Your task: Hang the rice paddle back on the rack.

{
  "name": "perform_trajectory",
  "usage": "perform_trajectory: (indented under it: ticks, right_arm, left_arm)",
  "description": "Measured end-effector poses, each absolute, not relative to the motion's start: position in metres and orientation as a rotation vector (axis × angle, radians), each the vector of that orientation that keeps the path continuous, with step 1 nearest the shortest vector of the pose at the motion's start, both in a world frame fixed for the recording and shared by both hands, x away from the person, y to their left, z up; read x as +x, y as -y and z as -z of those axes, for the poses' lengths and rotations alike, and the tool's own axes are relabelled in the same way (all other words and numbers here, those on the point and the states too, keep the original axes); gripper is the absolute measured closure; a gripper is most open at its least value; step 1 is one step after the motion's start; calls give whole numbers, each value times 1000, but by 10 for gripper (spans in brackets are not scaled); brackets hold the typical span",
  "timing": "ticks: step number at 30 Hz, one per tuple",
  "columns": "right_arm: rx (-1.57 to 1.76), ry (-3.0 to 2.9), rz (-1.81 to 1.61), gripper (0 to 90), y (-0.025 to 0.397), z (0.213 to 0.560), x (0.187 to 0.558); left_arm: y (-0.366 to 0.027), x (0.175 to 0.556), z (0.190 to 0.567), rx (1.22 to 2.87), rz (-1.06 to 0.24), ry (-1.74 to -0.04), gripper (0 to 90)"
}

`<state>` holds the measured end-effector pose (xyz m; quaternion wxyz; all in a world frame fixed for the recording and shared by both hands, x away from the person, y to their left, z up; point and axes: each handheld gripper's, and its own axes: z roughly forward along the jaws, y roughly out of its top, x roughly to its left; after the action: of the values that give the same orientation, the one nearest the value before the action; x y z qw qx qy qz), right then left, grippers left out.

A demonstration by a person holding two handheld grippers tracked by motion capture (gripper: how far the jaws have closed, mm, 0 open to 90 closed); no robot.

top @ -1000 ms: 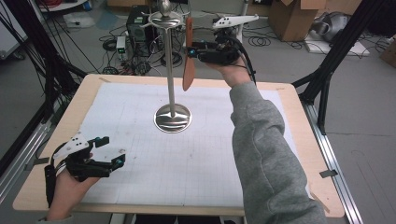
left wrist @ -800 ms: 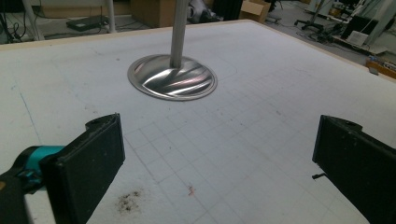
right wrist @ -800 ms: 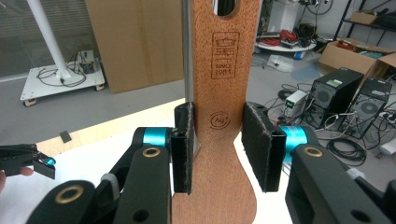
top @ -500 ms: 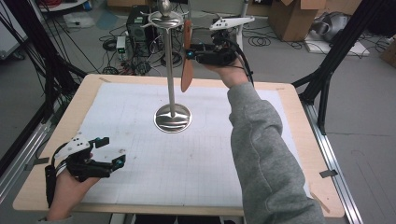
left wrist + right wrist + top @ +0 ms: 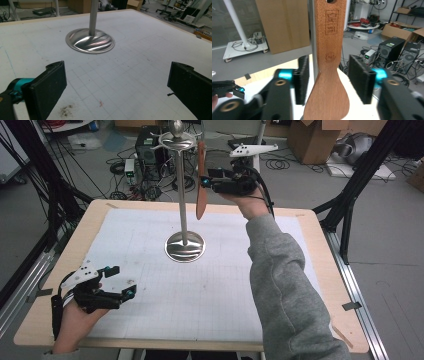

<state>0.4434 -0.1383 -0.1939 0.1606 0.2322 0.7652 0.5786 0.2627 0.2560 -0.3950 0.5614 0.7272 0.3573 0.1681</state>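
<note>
Right gripper view shows the right gripper (image 5: pixel 328 82) with jaws now spread either side of the flat wooden spatula (image 5: pixel 329 75), released hanging on the tall steel hook stand (image 5: pixel 184 195) near the table's far edge (image 5: pixel 150 202); left gripper (image 5: pixel 116 281) idles spread.

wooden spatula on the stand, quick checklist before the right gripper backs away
1. Wooden spatula hangs upright beside the stand's pole: ok.
2. Spatula's hole seated on a hook of the stand: cannot tell, the top is cropped in the right gripper view.
3. Right gripper released: ok, jaws stand apart with gaps on both sides of the spatula.
4. Stand base flat on the table: ok.
5. Left gripper out of the way: ok, open and low near the table's front left, holding nothing.
</note>
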Motion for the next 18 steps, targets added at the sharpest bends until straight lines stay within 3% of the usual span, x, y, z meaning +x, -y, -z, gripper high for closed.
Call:
perform_trajectory:
  ticks: [18]
  right_arm:
    - [676, -2212, -1637, 160, 163, 220, 420]
  left_arm:
    - [-251, 270, 391, 1695, -383, -828, 27]
